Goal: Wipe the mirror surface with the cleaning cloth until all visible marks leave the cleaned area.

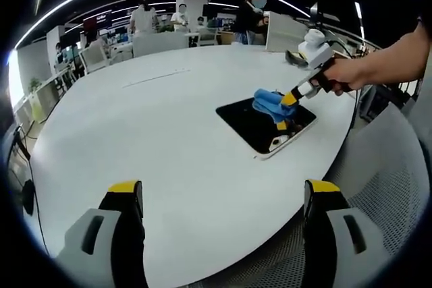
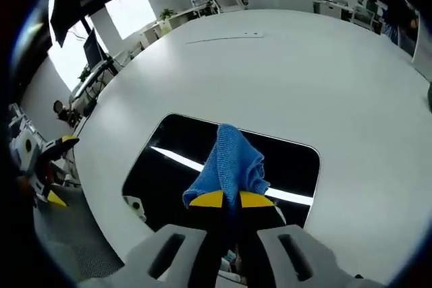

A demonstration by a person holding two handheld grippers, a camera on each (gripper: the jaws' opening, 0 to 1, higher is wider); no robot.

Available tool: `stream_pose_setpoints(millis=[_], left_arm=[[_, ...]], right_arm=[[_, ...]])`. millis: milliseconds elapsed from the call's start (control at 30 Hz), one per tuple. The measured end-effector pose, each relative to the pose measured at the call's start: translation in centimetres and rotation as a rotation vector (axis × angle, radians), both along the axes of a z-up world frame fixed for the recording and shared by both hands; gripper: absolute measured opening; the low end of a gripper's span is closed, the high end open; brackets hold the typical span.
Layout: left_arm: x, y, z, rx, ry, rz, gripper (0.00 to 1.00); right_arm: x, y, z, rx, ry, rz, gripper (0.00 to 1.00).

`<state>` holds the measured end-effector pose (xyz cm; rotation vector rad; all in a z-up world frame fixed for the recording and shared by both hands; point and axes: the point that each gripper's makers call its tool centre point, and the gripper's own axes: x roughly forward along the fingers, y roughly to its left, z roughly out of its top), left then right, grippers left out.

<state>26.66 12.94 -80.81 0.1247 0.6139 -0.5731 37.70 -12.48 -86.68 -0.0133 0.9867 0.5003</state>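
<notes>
Two grippers were in your hands, and they were doing very different things. Your right gripper (image 2: 231, 199) had its yellow-tipped jaws pinched together on a fold of the blue cleaning cloth (image 2: 229, 163), and the cloth draped forward from the tips onto the dark glass of the mirror (image 2: 175, 160). The mirror lay flat on the white table (image 2: 283, 72), a black rectangle with rounded corners and a pale rim, and bright ceiling strips showed as streaks in its surface. In the right gripper view the cloth sat near the middle of the mirror, toward the edge closest to you.

From the left gripper view you could see the same thing from across the table: the mirror (image 1: 260, 126) sat close to the table's curved edge (image 1: 169, 166), the cloth (image 1: 270, 104) was bunched on top of it, and your right gripper (image 1: 289, 99) reached in from the right with your hand (image 1: 341, 75) wrapped around its handle. Whether any marks were on the glass could not be told from either view.

Your left gripper (image 1: 223, 197) was held back over the near side of the table, its jaws standing wide apart and holding nothing. A grey mesh chair back (image 1: 395, 193) showed beyond the table's edge on the right. Several people (image 1: 250, 15) stood among desks in the office behind the table.
</notes>
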Motion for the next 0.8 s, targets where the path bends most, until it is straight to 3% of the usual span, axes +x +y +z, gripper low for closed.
stream_pose_setpoints(millis=[333,800], left_arm=[[0.3,-0.3,0.7,-0.017,-0.044,-0.012,0.99],[0.0,0.1,0.0,0.004,0.009,0.003,0.96]], right_arm=[[0.0,-1.6,0.0,-0.008,0.002,-0.019,0.0],[-0.3,-4.1,0.1,0.006,0.025,-0.058,0.01]])
